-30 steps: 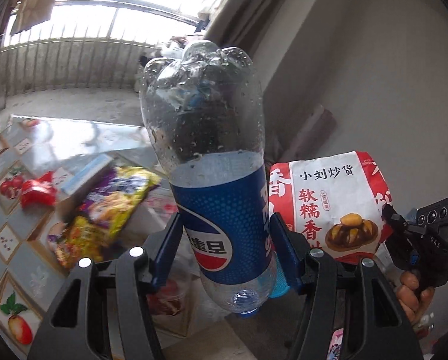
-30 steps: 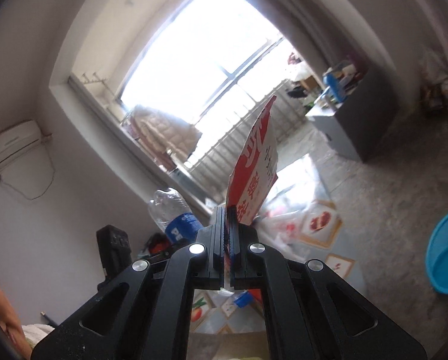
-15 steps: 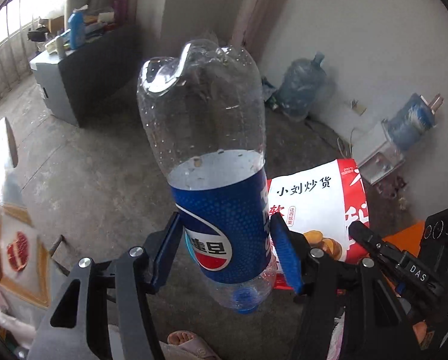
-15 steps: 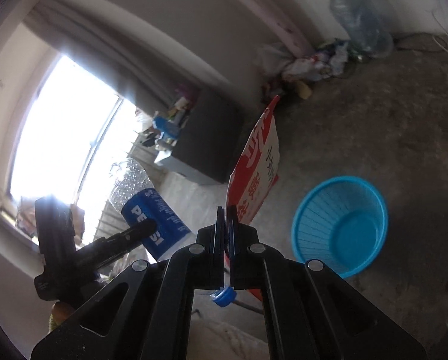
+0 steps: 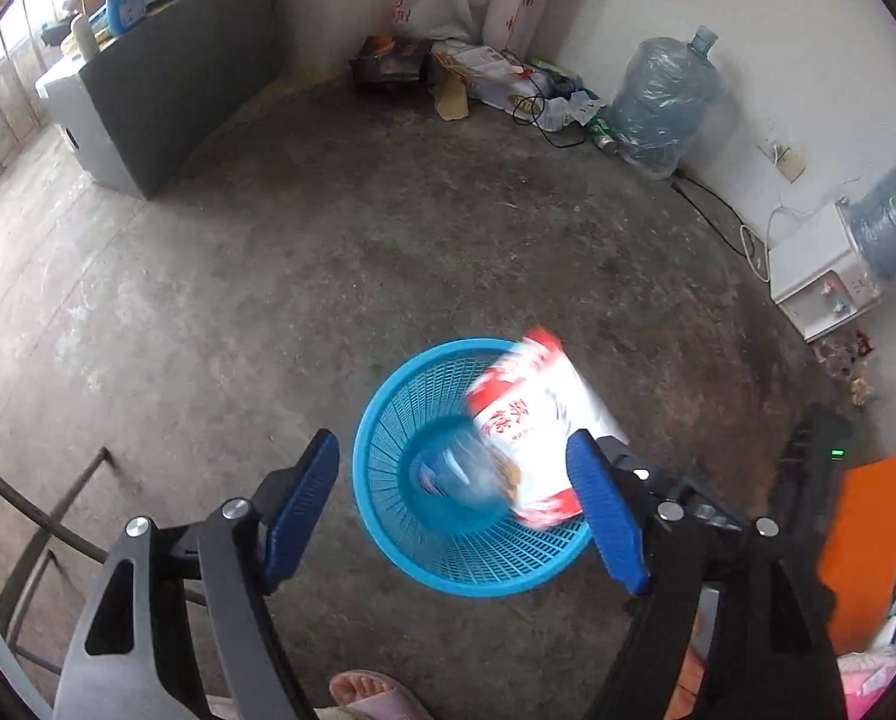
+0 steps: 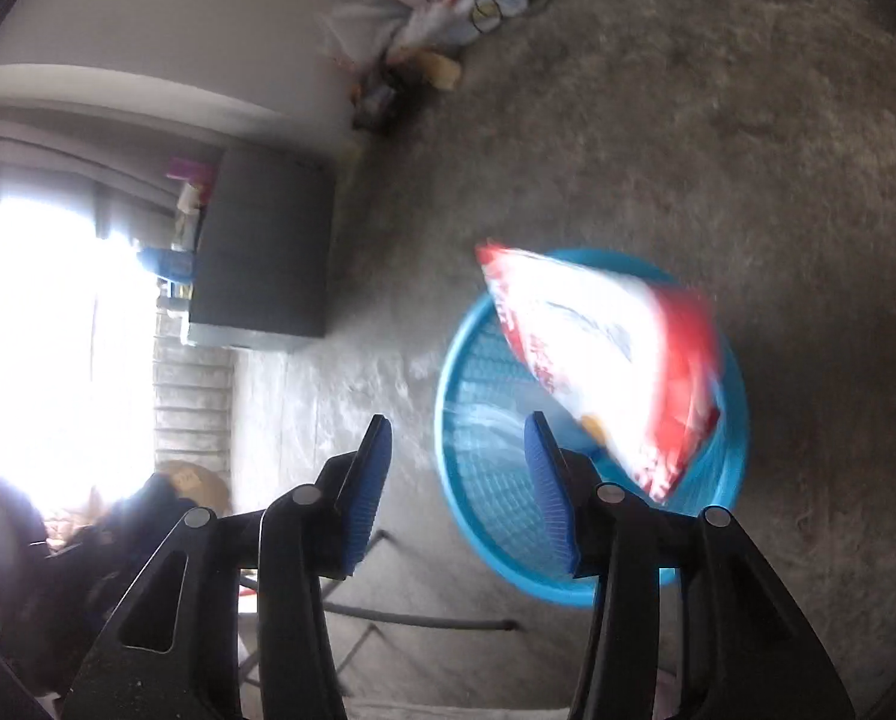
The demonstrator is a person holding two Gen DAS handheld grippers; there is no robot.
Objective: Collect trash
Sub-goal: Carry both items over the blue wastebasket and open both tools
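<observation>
Bare concrete floor (image 5: 387, 228), stained; grey cabinet (image 5: 165, 78) by the window, water jugs (image 5: 667, 102) and clutter along the white wall. I have both grippers over the blue basket (image 5: 387, 480). Left gripper (image 5: 457, 510): jaws have just been opening, wide, nothing between them. Bottle (image 5: 460, 474), blurred, lies inside the basket. Right gripper (image 6: 457, 492): jaws have just been opening, partly apart, empty. Red-white bag (image 6: 604, 354), blurred, is beyond its fingertips over the basket rim.
</observation>
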